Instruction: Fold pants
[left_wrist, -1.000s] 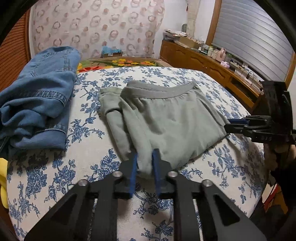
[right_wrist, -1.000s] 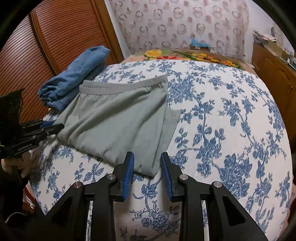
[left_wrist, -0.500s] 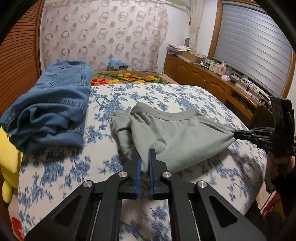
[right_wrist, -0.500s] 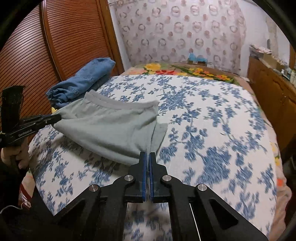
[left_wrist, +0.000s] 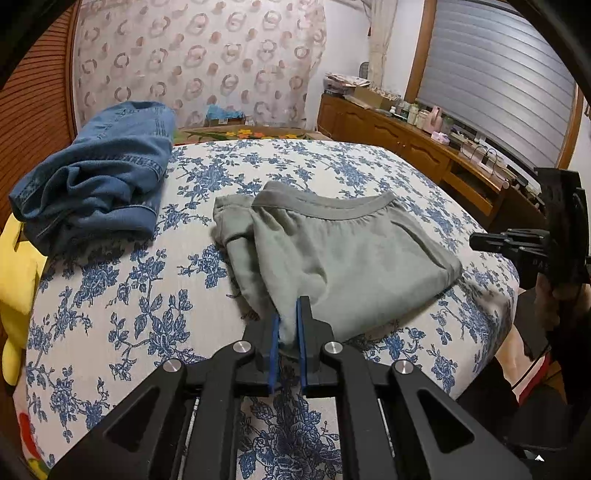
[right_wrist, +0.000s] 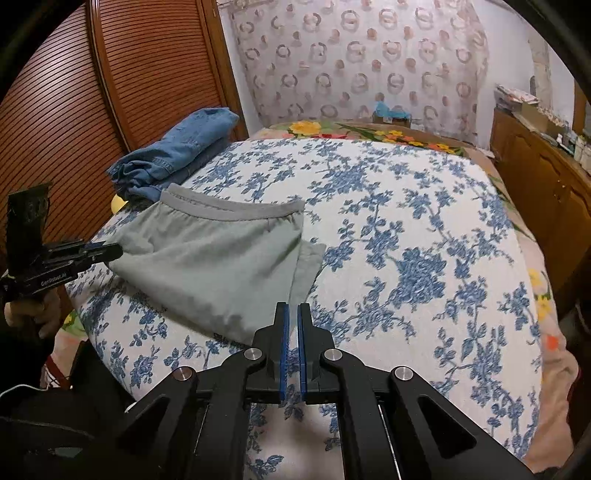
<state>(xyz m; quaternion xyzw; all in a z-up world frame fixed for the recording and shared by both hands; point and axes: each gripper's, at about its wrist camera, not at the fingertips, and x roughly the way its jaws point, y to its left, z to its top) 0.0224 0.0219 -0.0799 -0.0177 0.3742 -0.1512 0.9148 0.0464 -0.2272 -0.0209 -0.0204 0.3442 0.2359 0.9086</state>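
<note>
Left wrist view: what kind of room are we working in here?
Most likely a home bedroom: the grey pants lie on a bed with a blue floral cover, beside a wooden dresser cluttered with bottles and a louvred wardrobe door.

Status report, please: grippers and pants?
Left gripper shut on grey pants. Right gripper shut, apparently empty. Jeans lie apart, nothing in the way.
</note>
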